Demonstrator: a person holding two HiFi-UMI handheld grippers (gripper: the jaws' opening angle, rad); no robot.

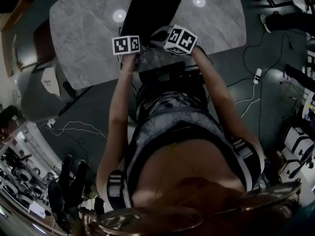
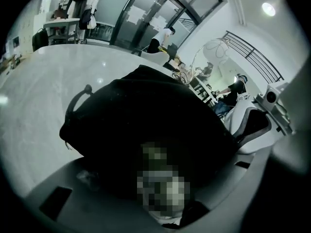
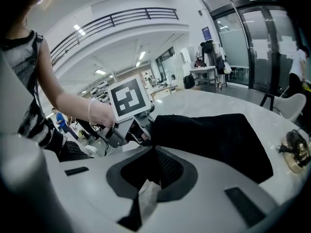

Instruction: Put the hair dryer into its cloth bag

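Note:
A black cloth bag lies on the marble table, its near end at the table's front edge. Both grippers meet at that near end. In the left gripper view the bag bulges and fills the space between the jaws, with a thin loop at its left. My left gripper is closed on the bag's cloth. My right gripper is shut on a fold of the bag, next to the left gripper. No hair dryer shows as such.
A small round object lies on the table to the right of the bag. A white chair stands beyond the table. Cables and a power strip lie on the floor at the right. Another seat stands at the table's left.

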